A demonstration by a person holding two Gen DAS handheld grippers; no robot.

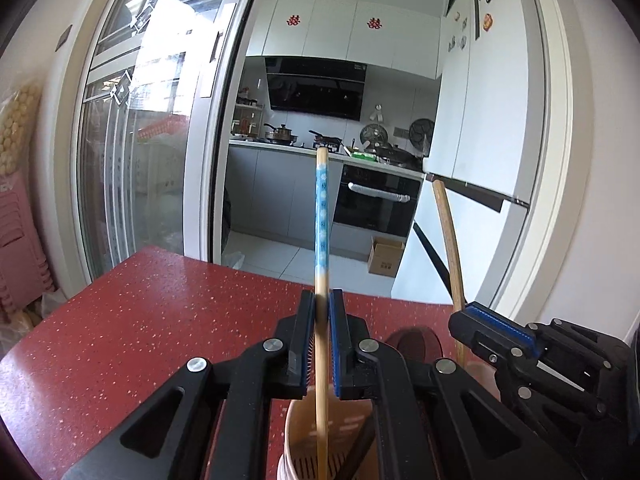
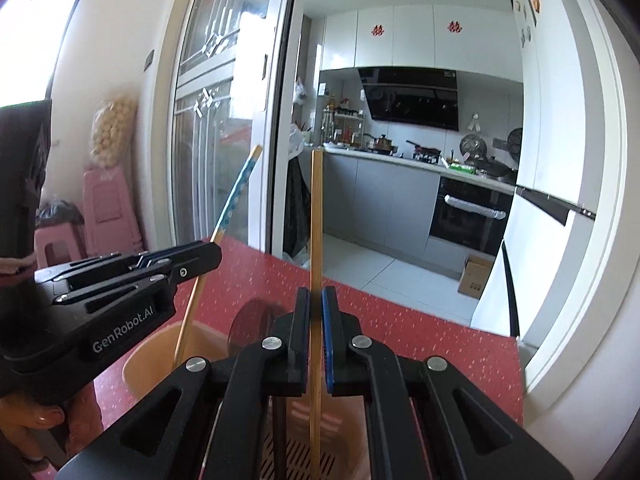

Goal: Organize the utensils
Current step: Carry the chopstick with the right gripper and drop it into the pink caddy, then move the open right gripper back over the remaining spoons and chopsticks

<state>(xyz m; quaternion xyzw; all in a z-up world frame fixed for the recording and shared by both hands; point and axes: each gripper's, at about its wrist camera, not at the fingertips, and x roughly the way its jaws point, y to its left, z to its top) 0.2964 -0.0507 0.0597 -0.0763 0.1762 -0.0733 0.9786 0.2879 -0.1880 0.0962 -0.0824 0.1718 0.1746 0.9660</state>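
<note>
1. Left tongs (image 1: 322, 312) are pinched almost shut on a chopstick with a blue patterned top (image 1: 321, 208). The stick stands nearly upright between the two pads, blue end up, and its plain wooden lower part runs down into the beige holder cup (image 1: 298, 432) right under the tongs.

2. Right tongs (image 2: 316, 308) are doing the same thing with a plain wooden chopstick (image 2: 316, 216). They're squeezed in on it with just the stick's width between the pads. It's upright too, and its lower end drops into the same holder cup (image 2: 152, 356), down toward the slotted bottom.

3. In the left view the right tongs (image 1: 486, 320) sit just to the right, with the plain chopstick (image 1: 450, 240) sticking up out of them. The curve in it looks like lens bend.

4. In the right view the left tongs (image 2: 192, 254) come in from the left side, and the blue-topped chopstick (image 2: 236, 196) leans up and to the right from them.

5. The cup sits on a red speckled bench (image 1: 152, 320), close to the near edge, below both tongs. There's a dark stick-like thing in the cup as well, but I can't tell what it is.

6. A dark red roundish thing (image 1: 416, 344) sits on the bench just behind the cup. It's too blurry to name.

7. Behind the bench there's a sliding glass door (image 1: 160, 120), and past it a kitchen.
</note>
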